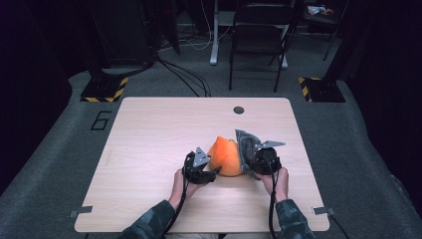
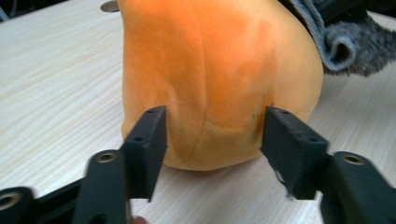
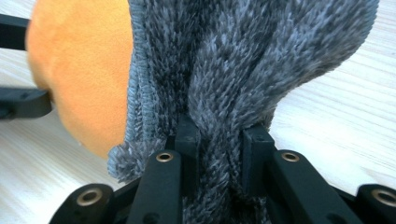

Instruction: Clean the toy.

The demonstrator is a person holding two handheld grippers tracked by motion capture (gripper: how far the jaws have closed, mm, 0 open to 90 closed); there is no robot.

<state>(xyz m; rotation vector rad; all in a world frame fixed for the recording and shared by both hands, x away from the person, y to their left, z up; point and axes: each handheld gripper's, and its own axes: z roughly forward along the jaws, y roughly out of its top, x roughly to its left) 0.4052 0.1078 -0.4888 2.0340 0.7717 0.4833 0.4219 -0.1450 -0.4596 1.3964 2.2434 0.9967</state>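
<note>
Orange plush sits mid-worktop; we read "6" on the floor. Right gripper fingers clamp the grey knit cover; left gripper fingers stand apart, flanking the plush.

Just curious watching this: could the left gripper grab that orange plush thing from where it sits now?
Probably yes. The left gripper has its fingers open on either side of the orange plush, nothing between them. The right gripper pinches only the grey knit cover.
</note>
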